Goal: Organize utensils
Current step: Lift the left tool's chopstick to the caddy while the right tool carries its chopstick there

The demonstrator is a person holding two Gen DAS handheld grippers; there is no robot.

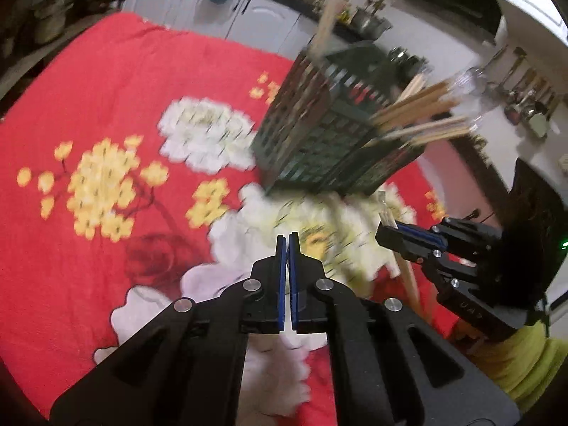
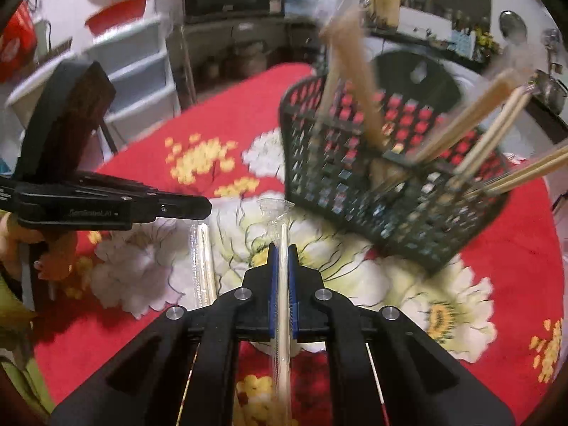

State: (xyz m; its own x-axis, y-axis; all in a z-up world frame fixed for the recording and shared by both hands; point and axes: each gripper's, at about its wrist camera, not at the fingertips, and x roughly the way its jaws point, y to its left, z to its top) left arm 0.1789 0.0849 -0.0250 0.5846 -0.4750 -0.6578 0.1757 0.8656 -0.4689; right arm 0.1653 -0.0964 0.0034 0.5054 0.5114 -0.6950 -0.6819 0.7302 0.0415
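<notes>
A dark green mesh basket (image 1: 330,135) stands on the red floral cloth and holds several wrapped wooden chopsticks (image 1: 419,117); it also shows in the right wrist view (image 2: 383,184). My right gripper (image 2: 283,252) is shut on a plastic-wrapped pair of chopsticks (image 2: 282,227), held above the cloth just short of the basket. In the left wrist view the right gripper (image 1: 385,234) sits at the right with that pair. My left gripper (image 1: 287,239) is shut and empty, over the white flower. Another wrapped pair (image 2: 204,259) lies on the cloth.
The red floral cloth (image 1: 106,106) covers the table. The left gripper (image 2: 202,207) reaches in from the left in the right wrist view. Kitchen cabinets (image 1: 213,7), a plastic drawer unit (image 2: 135,71) and hanging utensils (image 1: 525,88) surround the table.
</notes>
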